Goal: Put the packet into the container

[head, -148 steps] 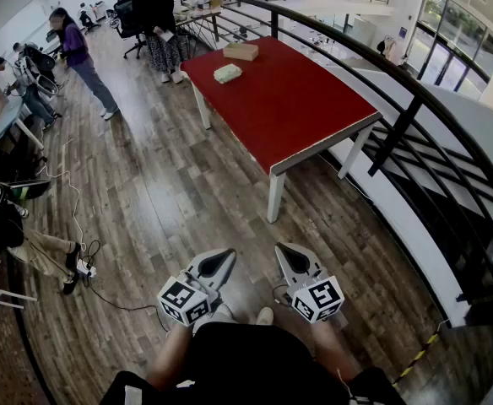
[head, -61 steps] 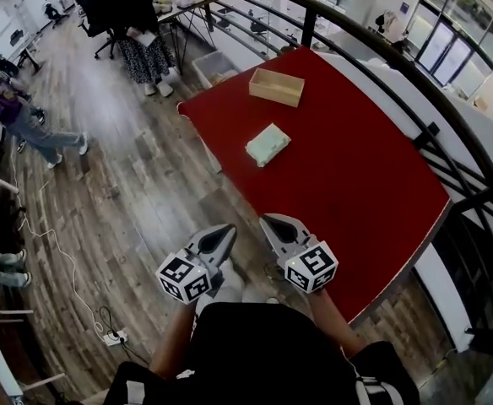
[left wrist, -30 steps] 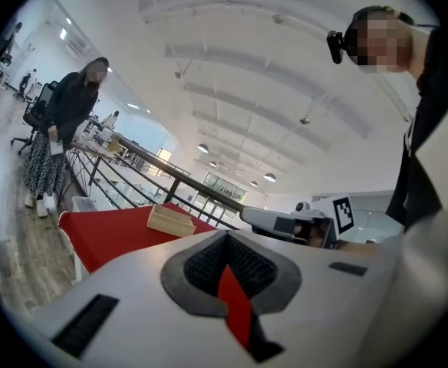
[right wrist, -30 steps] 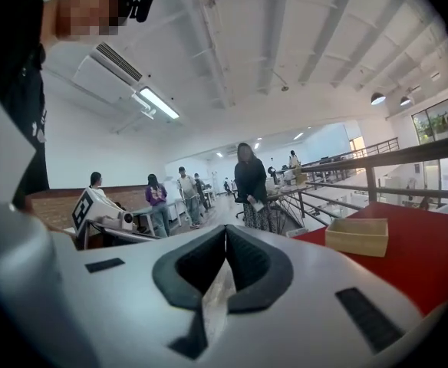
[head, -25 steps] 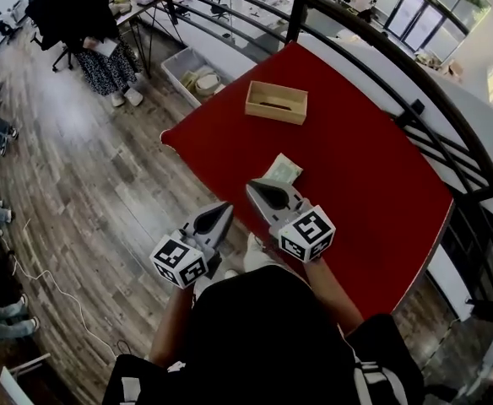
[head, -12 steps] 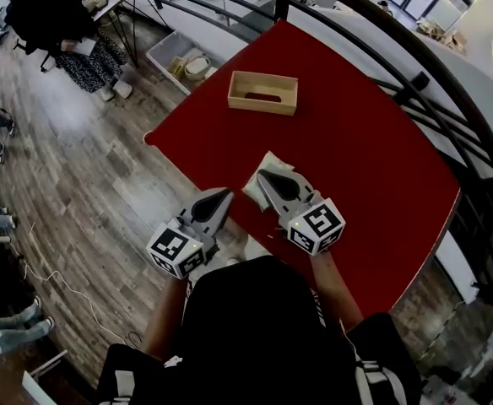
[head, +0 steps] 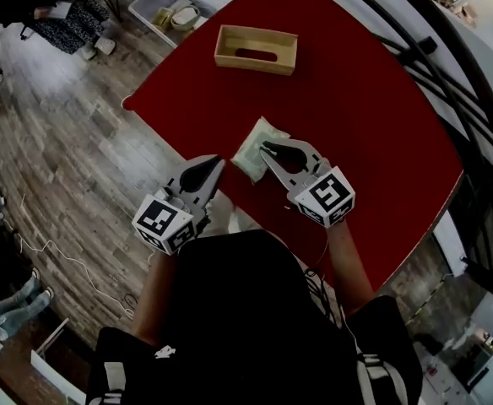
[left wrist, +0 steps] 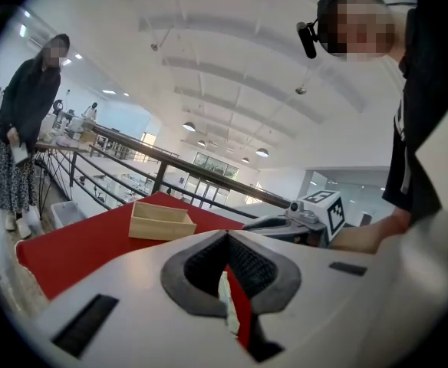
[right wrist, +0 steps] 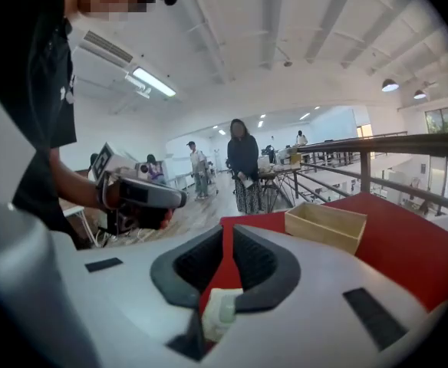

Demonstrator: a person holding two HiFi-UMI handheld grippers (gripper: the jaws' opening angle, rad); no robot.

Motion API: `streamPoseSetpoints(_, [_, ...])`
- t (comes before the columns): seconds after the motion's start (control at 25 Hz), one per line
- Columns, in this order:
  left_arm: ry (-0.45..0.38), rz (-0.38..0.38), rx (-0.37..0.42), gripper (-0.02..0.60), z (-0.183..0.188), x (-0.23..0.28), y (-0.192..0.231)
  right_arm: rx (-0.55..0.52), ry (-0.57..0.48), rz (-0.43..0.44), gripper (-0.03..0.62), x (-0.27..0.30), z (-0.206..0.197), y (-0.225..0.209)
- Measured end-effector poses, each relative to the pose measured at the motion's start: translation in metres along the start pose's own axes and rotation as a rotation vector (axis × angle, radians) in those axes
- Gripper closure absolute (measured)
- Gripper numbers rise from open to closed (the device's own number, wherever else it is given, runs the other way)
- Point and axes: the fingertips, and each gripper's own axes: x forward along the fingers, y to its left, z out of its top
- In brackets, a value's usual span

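Pale-green packet [head: 251, 152], probably soft and light, lies at the red table's [head: 356, 99] near edge, apart from the wooden container [head: 256, 49]; left gripper [head: 217, 160] and right gripper [head: 266, 148] jaws are together; open, then pinch one edge

Side by side, left claw [head: 219, 159] and right claw [head: 263, 148] point forward, jaws together.

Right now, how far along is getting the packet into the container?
Nothing looks done: the packet lies on the red table, well apart from the wooden container. In hand: the right tongs are shut with their tips at the packet, not gripping it; the left tongs are shut beside it. To do: open, grasp, carry, drop it in.
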Motion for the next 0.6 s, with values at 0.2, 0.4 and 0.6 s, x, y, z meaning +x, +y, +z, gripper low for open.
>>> streamPoseSetpoints(0.2, [0.012,-0.031,-0.008,0.58,0.0,0.015,0.01,-0.208,0.245,0.136,0.494,0.008,-0.035,0.003])
streamPoseSetpoints(0.4, [0.041,-0.011,0.003,0.58,-0.007,0.022,0.024,-0.499,0.537,0.311,0.381,0.02,-0.08,-0.009])
streamPoseSetpoints(0.6, [0.079,0.013,-0.007,0.58,-0.02,0.018,0.032,-0.862,0.826,0.508,0.212,0.03,-0.139,-0.016])
